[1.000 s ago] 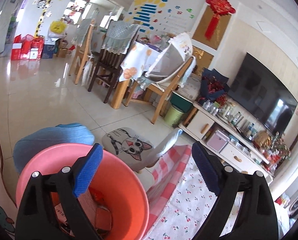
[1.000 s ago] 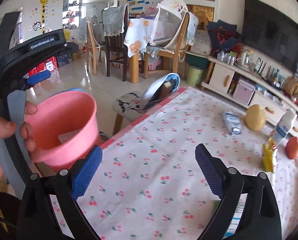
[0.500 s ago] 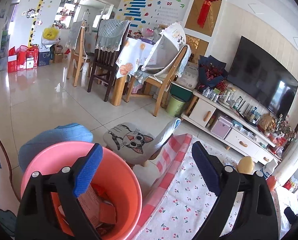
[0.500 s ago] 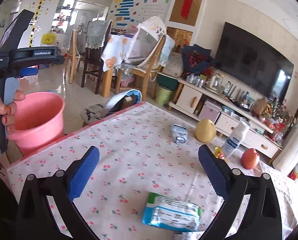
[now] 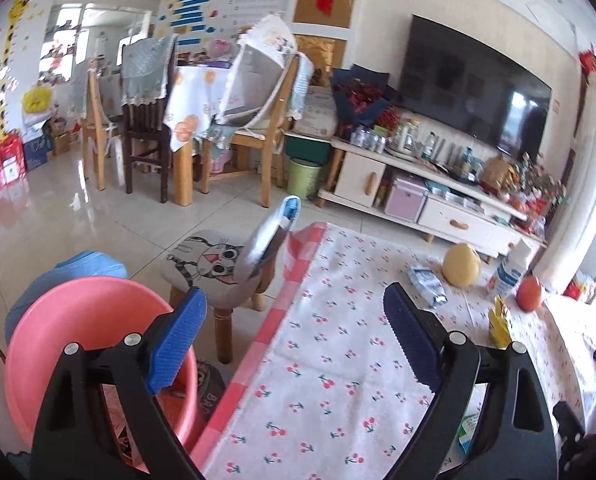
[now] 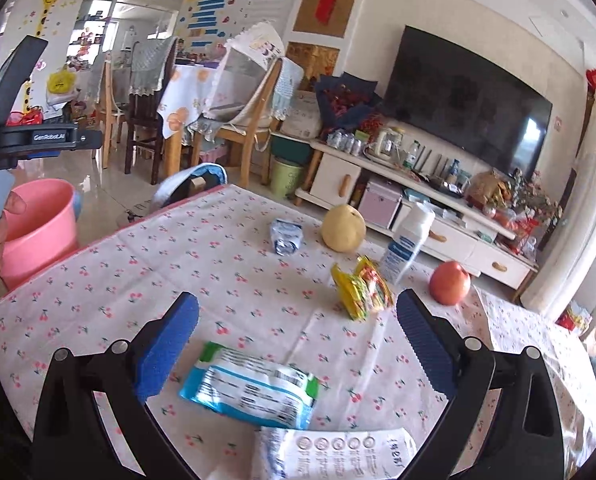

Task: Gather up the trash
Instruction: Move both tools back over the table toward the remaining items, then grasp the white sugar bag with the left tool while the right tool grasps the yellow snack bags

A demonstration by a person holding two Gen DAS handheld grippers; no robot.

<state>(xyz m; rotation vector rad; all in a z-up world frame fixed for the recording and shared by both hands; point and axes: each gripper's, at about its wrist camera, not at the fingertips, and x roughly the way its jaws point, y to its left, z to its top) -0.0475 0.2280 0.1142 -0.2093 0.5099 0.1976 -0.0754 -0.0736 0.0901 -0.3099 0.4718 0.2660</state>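
A pink bucket stands off the table's left end, with paper trash inside; it also shows in the right wrist view. My left gripper is open and empty above the table's left edge. My right gripper is open and empty over a blue-and-white wipes pack. A white wrapper lies at the near edge. A yellow snack packet and a small silver-blue pouch lie farther out on the cherry-print tablecloth.
A yellow pear, a white bottle and a red apple stand at the table's far side. A cat-print stool sits by the bucket. A TV cabinet, dining chairs and a green bin lie beyond.
Both grippers have swung right from the bucket toward the table. The right view now takes in the wipes pack, snack packet and fruit. Both stay open.
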